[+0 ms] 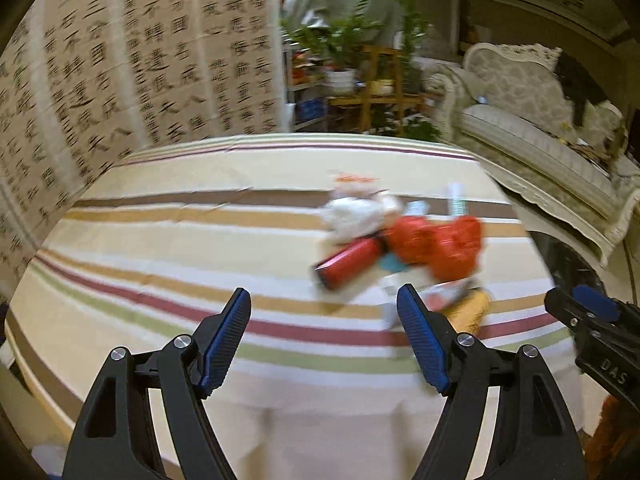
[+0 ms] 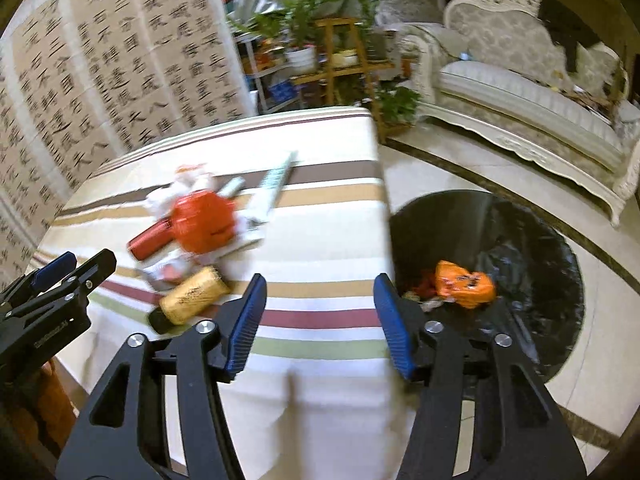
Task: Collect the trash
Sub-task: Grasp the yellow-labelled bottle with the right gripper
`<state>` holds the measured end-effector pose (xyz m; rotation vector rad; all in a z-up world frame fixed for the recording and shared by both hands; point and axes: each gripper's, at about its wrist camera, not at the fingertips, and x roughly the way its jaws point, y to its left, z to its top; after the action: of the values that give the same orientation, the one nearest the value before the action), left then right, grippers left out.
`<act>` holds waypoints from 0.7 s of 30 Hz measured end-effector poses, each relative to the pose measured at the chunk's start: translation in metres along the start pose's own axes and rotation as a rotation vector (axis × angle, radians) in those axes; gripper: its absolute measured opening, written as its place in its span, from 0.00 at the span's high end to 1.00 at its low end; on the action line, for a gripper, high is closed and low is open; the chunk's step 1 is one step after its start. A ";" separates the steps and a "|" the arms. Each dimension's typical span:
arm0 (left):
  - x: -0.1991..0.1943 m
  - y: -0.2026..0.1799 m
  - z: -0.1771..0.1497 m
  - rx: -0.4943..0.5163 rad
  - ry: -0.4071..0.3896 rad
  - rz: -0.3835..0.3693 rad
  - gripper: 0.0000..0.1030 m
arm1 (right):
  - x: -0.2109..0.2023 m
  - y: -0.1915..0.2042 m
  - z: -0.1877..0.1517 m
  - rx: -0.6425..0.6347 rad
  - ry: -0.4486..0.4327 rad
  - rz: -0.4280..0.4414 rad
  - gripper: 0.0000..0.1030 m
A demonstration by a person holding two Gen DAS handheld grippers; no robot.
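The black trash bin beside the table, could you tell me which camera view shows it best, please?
The right wrist view: the black trash bin shows its open mouth, with an orange wrapper inside. The left wrist view catches only a dark sliver of it at the table's right edge.

We are facing a screen (image 1: 132,60) covered in black calligraphy. Beside it, plants (image 2: 304,12) are standing on wooden shelving (image 2: 344,68). A pale carved sofa (image 2: 528,92) is sitting on a glossy tiled floor (image 2: 460,168).
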<state>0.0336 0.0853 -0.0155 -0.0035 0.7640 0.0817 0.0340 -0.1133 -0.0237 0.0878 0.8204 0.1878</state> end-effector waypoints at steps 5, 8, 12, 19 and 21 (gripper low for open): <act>0.003 0.034 -0.008 -0.043 0.009 0.036 0.29 | 0.009 0.039 0.000 -0.054 0.026 0.027 0.47; 0.005 0.049 -0.012 -0.065 0.013 0.046 0.29 | 0.015 0.056 0.000 -0.061 0.046 0.045 0.45; 0.007 0.058 -0.014 -0.091 0.020 0.041 0.29 | 0.023 0.071 0.002 -0.062 0.053 0.051 0.39; 0.009 0.058 -0.013 -0.098 0.023 0.011 0.29 | 0.036 0.078 -0.004 -0.085 0.102 0.004 0.39; 0.010 0.057 -0.013 -0.098 0.025 0.003 0.29 | 0.035 0.074 -0.006 -0.084 0.108 -0.004 0.39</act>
<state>0.0282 0.1426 -0.0303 -0.0968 0.7842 0.1221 0.0427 -0.0337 -0.0420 -0.0028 0.9188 0.2243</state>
